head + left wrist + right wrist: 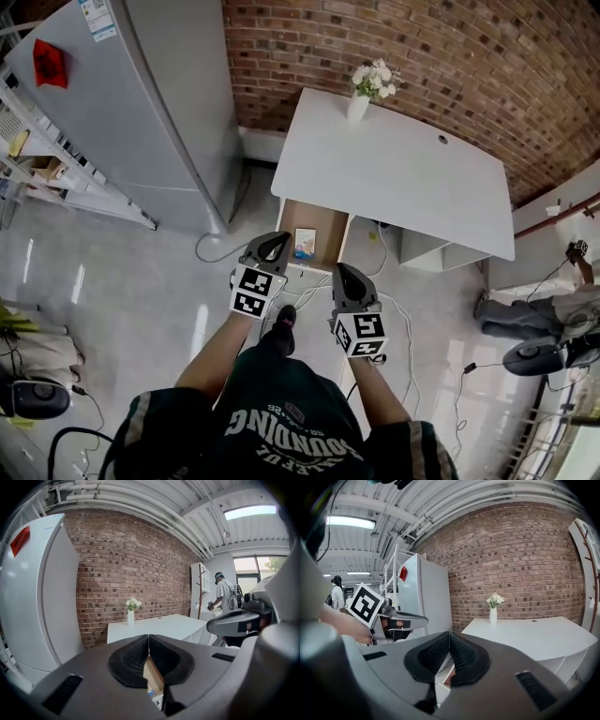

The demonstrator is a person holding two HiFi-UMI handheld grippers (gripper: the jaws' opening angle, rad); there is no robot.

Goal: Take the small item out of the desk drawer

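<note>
Open drawer (329,228) under the table (403,173)
Your left gripper (274,239) and right gripper (343,273), both clenched empty, hover just short of it; the small item (305,244) lies inside.

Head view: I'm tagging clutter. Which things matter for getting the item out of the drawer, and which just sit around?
For the job: open drawer, small box in it, desk.
Lying about: vase of flowers, fridge, floor cables.
</note>
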